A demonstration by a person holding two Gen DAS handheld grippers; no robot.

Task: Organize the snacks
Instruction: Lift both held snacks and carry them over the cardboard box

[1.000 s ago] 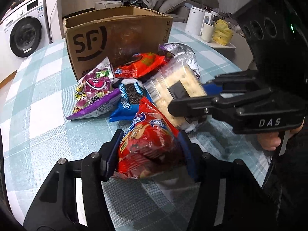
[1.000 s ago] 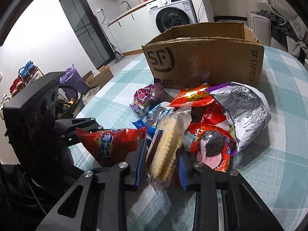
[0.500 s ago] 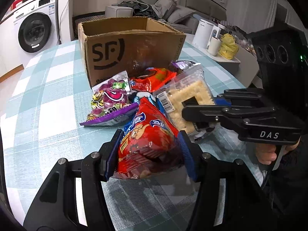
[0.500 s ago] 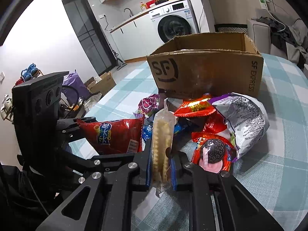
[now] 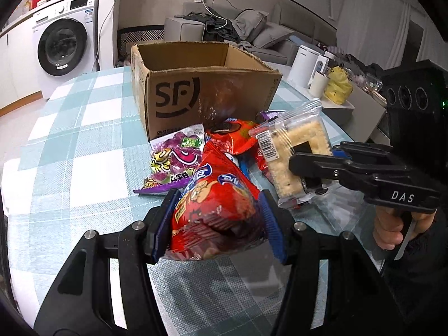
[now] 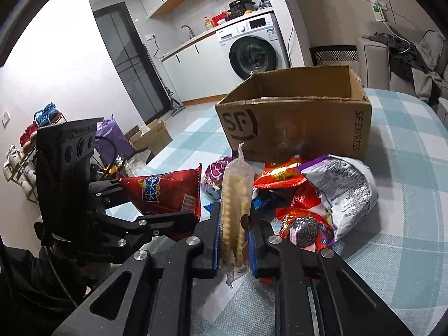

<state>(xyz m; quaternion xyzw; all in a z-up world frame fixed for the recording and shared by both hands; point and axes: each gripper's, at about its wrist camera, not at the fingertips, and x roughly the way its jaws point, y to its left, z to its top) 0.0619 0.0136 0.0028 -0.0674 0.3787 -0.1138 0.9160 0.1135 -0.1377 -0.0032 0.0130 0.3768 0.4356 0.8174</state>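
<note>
My left gripper (image 5: 217, 224) is shut on a red snack bag (image 5: 215, 196), held above the checked table. That same red bag (image 6: 165, 190) shows at the left of the right wrist view. My right gripper (image 6: 233, 240) is shut on a clear pack of crackers (image 6: 235, 196), standing on edge between the blue pads; the cracker pack (image 5: 291, 151) also shows in the left wrist view, lifted off the pile. Behind both stands an open cardboard box (image 5: 207, 95) marked SF, the same box (image 6: 296, 123) seen ahead of the right gripper.
A pile of snacks lies before the box: a purple candy bag (image 5: 173, 162), an orange-red pack (image 5: 235, 137), a silver-purple bag (image 6: 341, 187) and a red cookie pack (image 6: 305, 226). A white kettle (image 5: 305, 67) and a cup (image 5: 319, 84) stand right, beyond the checked table (image 5: 70, 145).
The right gripper closed on the cracker pack and lifted it off the pile. Both grippers rose with their packs, so the box's open top now shows.
</note>
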